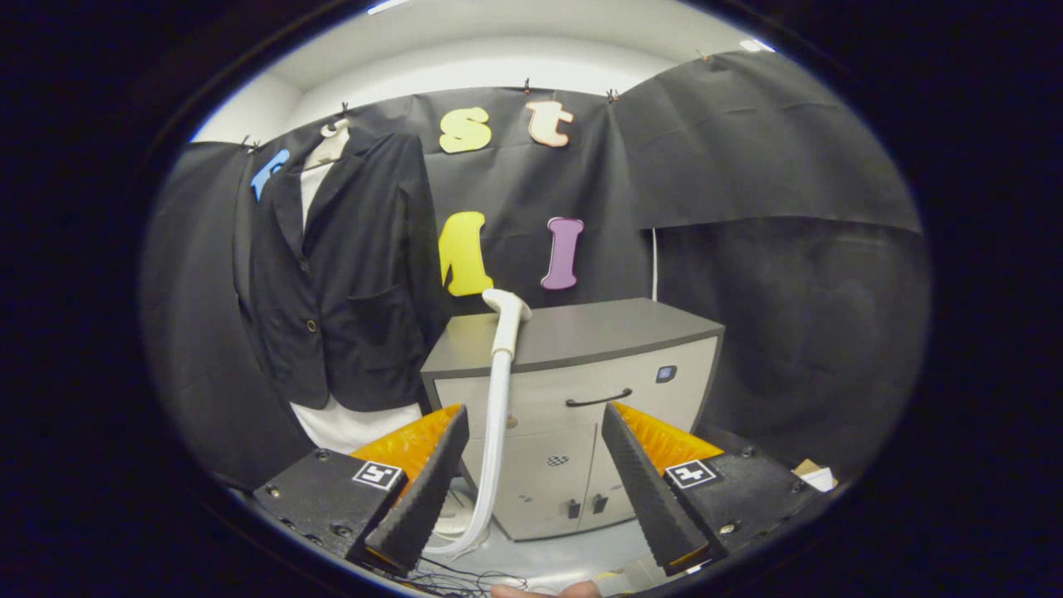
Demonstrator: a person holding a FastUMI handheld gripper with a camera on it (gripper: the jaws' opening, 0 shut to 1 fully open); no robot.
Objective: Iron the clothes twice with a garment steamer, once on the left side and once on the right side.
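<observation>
Black-draped booth walls behind; grey cabinet point(581, 399) at frame centre, open floor below. Dark jacket point(345, 274) over white garment hanging upper left. White garment steamer point(504, 332) upright just left of centre, hose dropping between the fingers. Gripper point(536, 477) spread wide, gripping nothing. Square printed markers on both fingers, no readable writing.
</observation>
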